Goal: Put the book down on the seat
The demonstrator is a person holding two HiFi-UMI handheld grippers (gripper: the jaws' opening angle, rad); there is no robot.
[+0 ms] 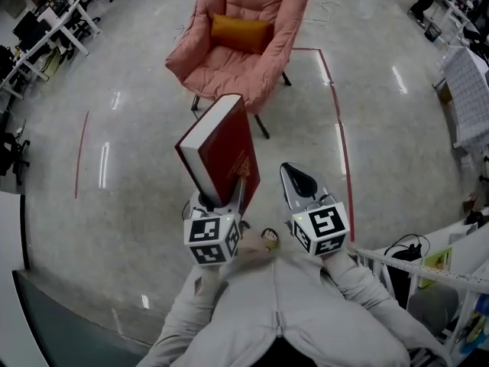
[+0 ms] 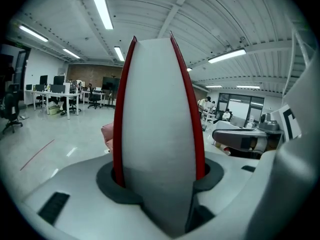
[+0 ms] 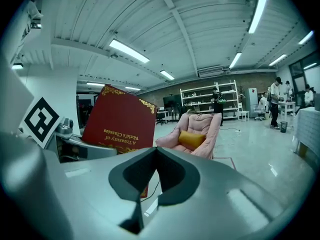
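Observation:
A thick red hardback book (image 1: pixel 221 147) with white page edges stands upright, clamped at its lower end by my left gripper (image 1: pixel 221 199). In the left gripper view the book (image 2: pixel 157 109) fills the middle and both jaws press on its covers. The right gripper (image 1: pixel 298 183) hangs beside it on the right, shut with nothing in it. Ahead stands a pink padded armchair (image 1: pixel 244 48) with an orange cushion (image 1: pixel 239 31) against its back; its seat is bare. The right gripper view shows the book (image 3: pixel 120 119) at left and the armchair (image 3: pixel 197 129) beyond.
Red tape lines (image 1: pixel 341 132) mark the shiny floor around the chair. Desks with office chairs (image 1: pixel 38 37) stand far left, a table (image 1: pixel 467 90) far right. A white rack with cables (image 1: pixel 428 270) is at my lower right. People stand far off by shelves (image 3: pixel 277 101).

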